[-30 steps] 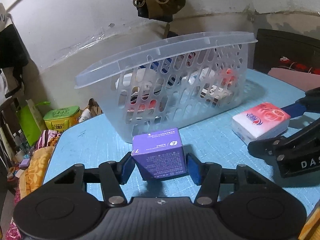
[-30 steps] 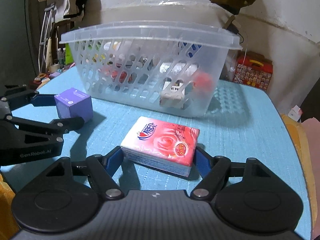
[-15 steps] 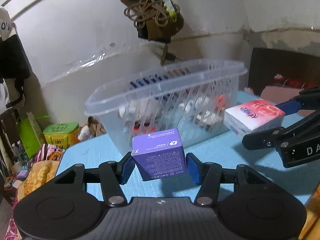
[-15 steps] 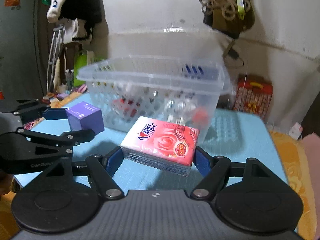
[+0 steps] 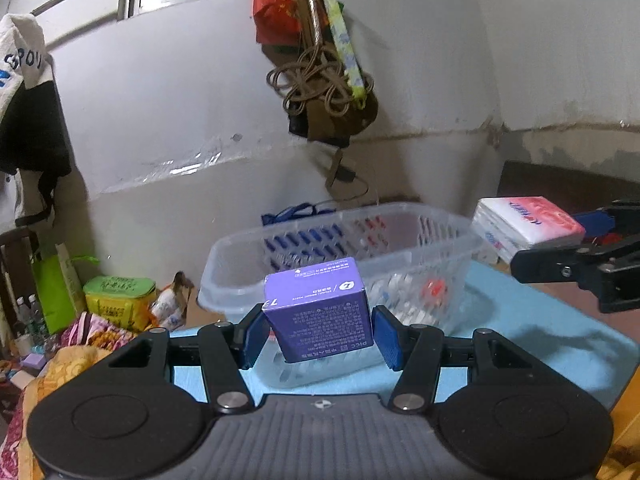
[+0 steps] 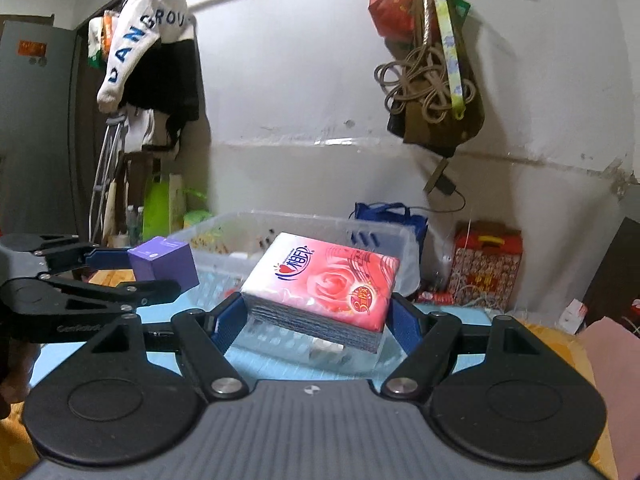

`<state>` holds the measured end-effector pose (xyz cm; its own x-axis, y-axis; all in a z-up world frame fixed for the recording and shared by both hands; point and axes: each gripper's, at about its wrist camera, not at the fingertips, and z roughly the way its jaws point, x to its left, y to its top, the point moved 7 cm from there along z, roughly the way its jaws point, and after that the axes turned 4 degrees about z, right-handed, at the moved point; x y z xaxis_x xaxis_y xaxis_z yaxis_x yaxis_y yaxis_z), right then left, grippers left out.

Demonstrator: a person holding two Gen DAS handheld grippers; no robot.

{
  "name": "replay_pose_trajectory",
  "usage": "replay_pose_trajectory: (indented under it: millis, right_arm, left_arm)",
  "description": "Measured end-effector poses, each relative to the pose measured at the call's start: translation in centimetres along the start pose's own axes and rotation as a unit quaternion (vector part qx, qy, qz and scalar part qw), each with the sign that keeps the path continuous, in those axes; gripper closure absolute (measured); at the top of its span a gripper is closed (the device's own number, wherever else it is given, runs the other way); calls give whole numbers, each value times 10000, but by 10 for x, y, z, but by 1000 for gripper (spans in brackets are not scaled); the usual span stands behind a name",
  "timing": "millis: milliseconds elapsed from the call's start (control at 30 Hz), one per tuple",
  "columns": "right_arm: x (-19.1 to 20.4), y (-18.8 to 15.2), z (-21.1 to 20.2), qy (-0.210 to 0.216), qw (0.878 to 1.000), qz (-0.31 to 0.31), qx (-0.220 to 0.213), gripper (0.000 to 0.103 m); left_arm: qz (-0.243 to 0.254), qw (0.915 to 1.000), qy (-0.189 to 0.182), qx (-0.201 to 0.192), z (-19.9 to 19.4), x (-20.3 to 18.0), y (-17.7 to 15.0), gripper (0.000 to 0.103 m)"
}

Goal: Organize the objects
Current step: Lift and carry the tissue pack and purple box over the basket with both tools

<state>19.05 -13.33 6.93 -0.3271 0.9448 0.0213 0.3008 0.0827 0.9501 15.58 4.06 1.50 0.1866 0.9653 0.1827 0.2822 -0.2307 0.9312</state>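
My left gripper (image 5: 320, 334) is shut on a purple box (image 5: 320, 314) and holds it in the air, in front of the clear plastic basket (image 5: 236, 276). My right gripper (image 6: 316, 322) is shut on a red and white tissue pack (image 6: 324, 284), also lifted in front of the basket (image 6: 380, 236). The basket stands on the blue table (image 5: 540, 320) and holds several small items. The tissue pack shows at the right of the left wrist view (image 5: 524, 228). The purple box shows at the left of the right wrist view (image 6: 164, 262).
A wall with hanging rope and bags (image 5: 324, 92) rises behind the table. Green bags (image 5: 116, 294) and clutter lie on the floor to the left. A red gift box (image 6: 484, 268) stands by the wall at the right. Clothes (image 6: 148, 40) hang at the left.
Both grippers have risen off the table with their objects. The basket now sits lower in both views, and its open top shows.
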Motion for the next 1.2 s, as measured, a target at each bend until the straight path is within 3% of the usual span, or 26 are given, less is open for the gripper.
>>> replay_pose_trajectory:
  millis: [333,600,833,1200]
  right_arm:
    - [-2,37,31,-126,9997,-115,-194,25]
    - [-15,67,75,-174,9998,6,-47,25]
    - [-18,72,104,-224,9997,-87,99,25]
    - [-47,44,130,-245,9973,404,557,25]
  left_arm:
    - [-278,9993,70,-239,13,16,48,43]
    - [-617,9971,374,-237,60,42,90,43]
    - [-894,9955,302,80,101,47,88,43]
    - [-695,9955,336,541,130,51,71,43]
